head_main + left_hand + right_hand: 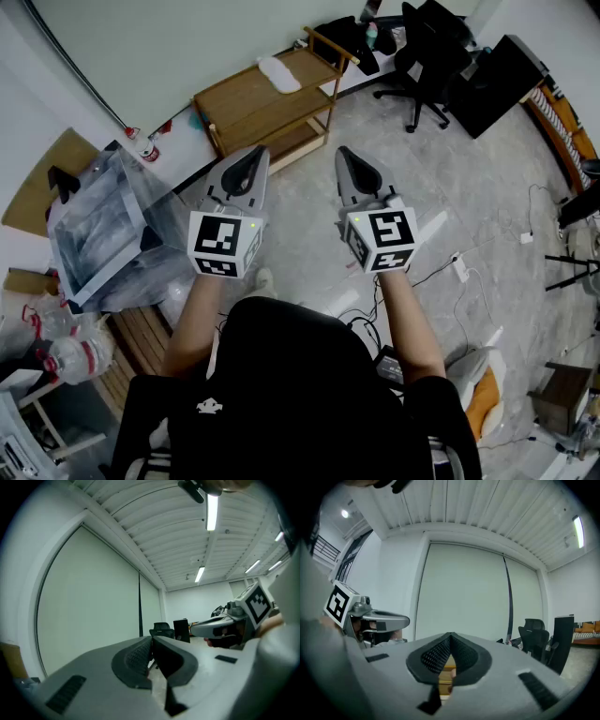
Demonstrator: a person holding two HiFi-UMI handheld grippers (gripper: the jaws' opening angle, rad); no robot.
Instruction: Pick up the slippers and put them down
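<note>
A white slipper (278,73) lies on top of a low wooden rack (246,105) against the far wall. Both grippers are held level in front of the person, side by side, pointing toward that rack and well short of it. My left gripper (253,157) (151,640) has its jaws pressed together with nothing between them. My right gripper (344,155) (451,635) is shut and empty as well. Each gripper view shows the other gripper beside it and mostly wall and ceiling; no slipper shows in either.
A plastic-wrapped box (98,230) stands at the left, with bottles (67,356) near it. A black office chair (427,56) and a dark cabinet (502,80) stand at the back right. Cables and a power strip (460,268) lie on the floor to the right.
</note>
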